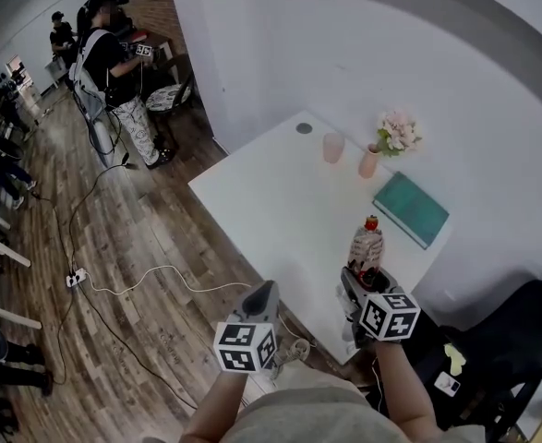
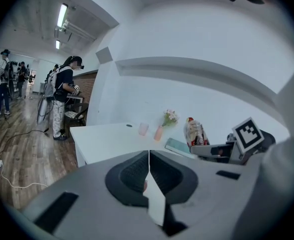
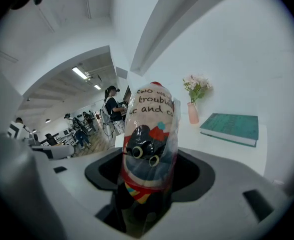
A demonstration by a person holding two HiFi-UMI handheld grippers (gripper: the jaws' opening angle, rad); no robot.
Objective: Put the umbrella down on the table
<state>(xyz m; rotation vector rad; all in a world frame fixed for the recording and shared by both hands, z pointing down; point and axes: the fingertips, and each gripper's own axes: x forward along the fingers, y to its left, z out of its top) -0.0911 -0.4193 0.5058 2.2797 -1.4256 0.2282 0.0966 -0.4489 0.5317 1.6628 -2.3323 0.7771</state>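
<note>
Person in a dark top (image 1: 109, 72) stands far left on the wood-plank floor (image 1: 114, 275), white cable (image 1: 160, 275) trailing across it. Left hand-held gripper (image 1: 260, 295) (image 2: 149, 156) has jaws together, nothing between them; it sits just off the near-left edge of the white counter (image 1: 271, 201). By the counter's far corner: small grey round disc (image 1: 304, 128), then translucent pink cup (image 1: 333, 147), then pink vase with pale flowers (image 1: 369, 161) (image 3: 193, 112) against the back edge. Right hand-held gripper (image 1: 364, 275) (image 3: 148, 184) is clamped on the folded umbrella (image 1: 367, 245) (image 3: 149, 134), cartoon print, clear plastic sleeve, red tip. Umbrella points up and away from the jaws, over the counter near its near-right corner, not laid down. Teal hardcover book (image 1: 411, 209) (image 3: 232, 128) lies flat at the counter's right edge, just beyond the umbrella.
</note>
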